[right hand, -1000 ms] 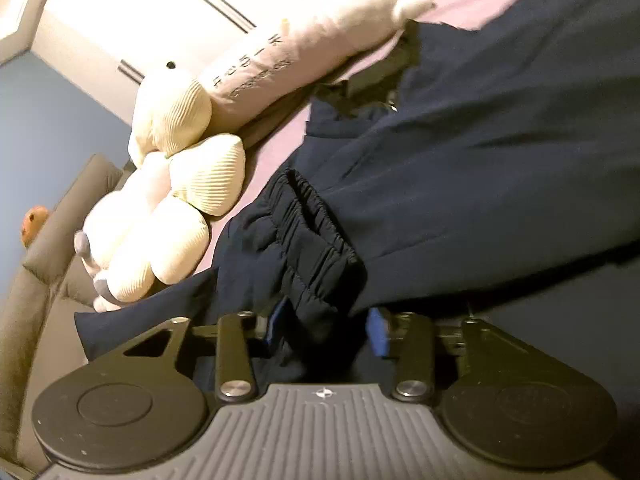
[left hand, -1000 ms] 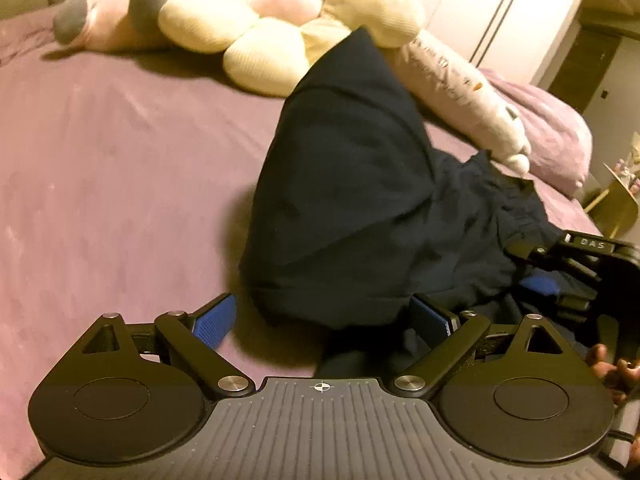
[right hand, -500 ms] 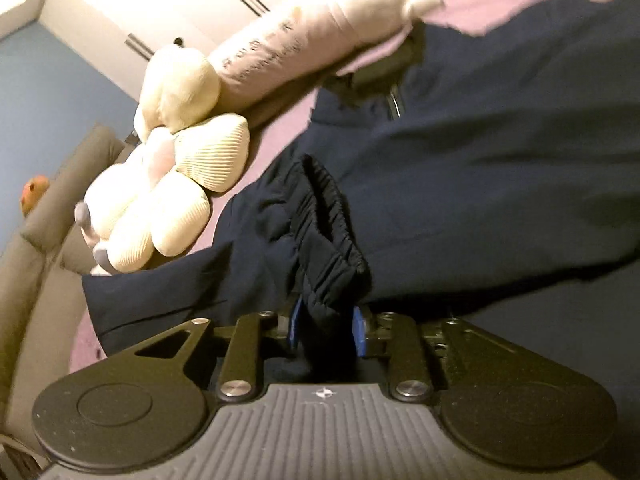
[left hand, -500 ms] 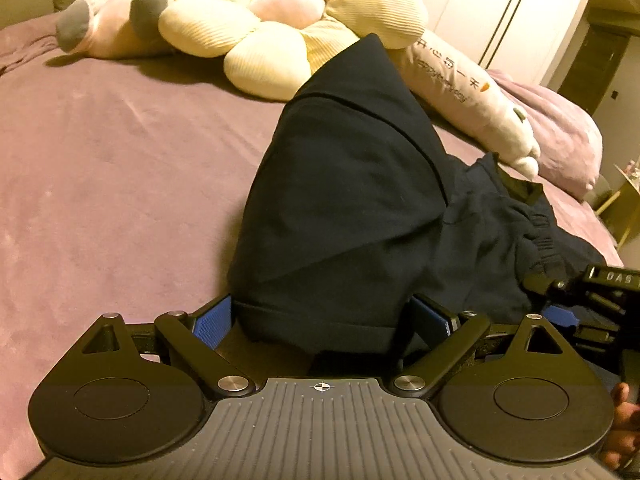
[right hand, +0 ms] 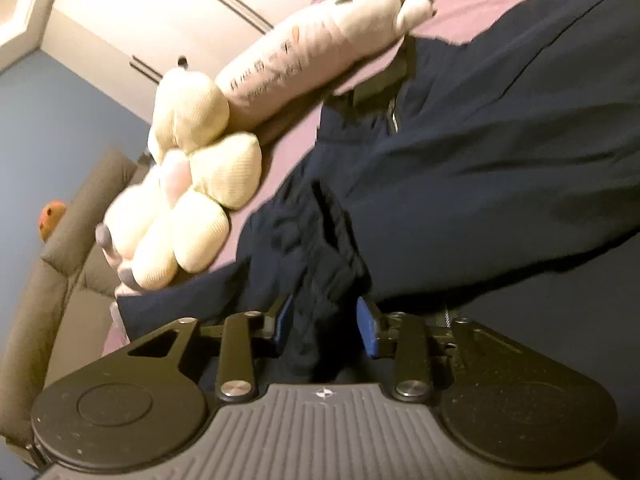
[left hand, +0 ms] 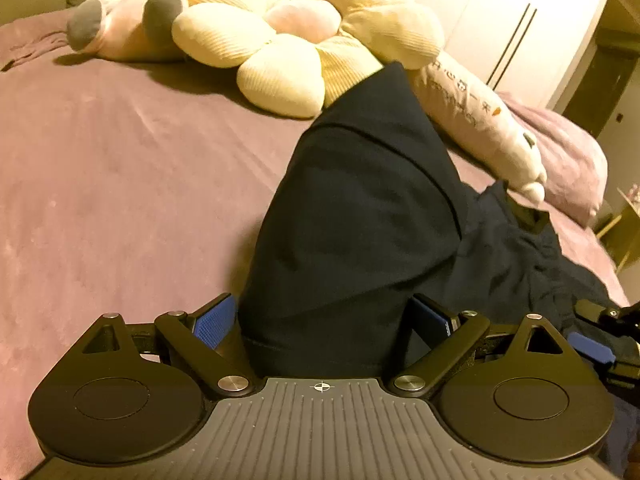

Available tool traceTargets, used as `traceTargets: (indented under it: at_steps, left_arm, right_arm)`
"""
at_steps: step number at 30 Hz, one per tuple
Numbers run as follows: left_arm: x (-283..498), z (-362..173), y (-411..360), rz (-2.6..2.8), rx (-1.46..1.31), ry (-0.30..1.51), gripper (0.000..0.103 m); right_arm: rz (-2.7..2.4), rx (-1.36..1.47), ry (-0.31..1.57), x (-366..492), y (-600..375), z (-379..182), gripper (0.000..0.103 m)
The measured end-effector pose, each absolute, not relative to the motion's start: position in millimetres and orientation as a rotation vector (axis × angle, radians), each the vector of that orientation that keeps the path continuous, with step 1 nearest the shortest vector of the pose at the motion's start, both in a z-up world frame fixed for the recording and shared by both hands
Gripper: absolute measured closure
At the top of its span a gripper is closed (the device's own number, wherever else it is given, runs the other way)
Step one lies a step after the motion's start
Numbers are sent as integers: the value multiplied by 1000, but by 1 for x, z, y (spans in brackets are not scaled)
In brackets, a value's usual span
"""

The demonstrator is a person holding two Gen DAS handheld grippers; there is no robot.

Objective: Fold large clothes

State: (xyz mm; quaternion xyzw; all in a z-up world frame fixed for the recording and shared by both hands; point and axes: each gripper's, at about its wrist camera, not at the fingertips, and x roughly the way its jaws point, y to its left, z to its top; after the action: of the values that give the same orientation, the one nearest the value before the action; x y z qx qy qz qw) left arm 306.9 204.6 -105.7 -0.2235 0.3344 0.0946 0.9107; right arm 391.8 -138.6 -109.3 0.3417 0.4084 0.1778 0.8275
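A dark navy pair of trousers (left hand: 360, 216) lies bunched on the purple bed (left hand: 120, 184). One leg runs from the plush toys down between the wide-apart jaws of my left gripper (left hand: 320, 320), with the hem inside the gap; the blue pads do not press it. In the right wrist view the gathered elastic waistband (right hand: 332, 240) of the trousers (right hand: 500, 168) sits between the jaws of my right gripper (right hand: 326, 322), which stand partly apart around it. The right gripper also shows at the right edge of the left wrist view (left hand: 600, 340).
A cream flower-shaped plush (left hand: 288, 40) and a long pale plush pillow (left hand: 480, 128) lie at the head of the bed, also in the right wrist view (right hand: 192, 200). White wardrobe doors (left hand: 500, 20) stand behind. A grey sofa (right hand: 60, 240) is at the left.
My left gripper has moved forward so the trouser leg's hem now sits between its jaws. My right gripper closed on the waistband half a second ago and has since widened slightly.
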Motion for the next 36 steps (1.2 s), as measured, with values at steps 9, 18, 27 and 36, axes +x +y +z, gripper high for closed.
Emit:
traceTargets:
  at_steps: [9,18,27,36]
  left_arm:
    - [310,-107,207,203,-479,699,6]
    - [303,-96,200,164,-459,693,6]
    - [319,-87,161,95,-337,697,6]
    - [349,-106,136,91,-298,770,8]
  right_arm:
    - [365,675,885,416,-122,-122,71]
    - [359,450,722,401,-103,-81,94]
    - [19,512,512,370,-232,-42,94]
    - [-75,630,675,368,-301,-110,75]
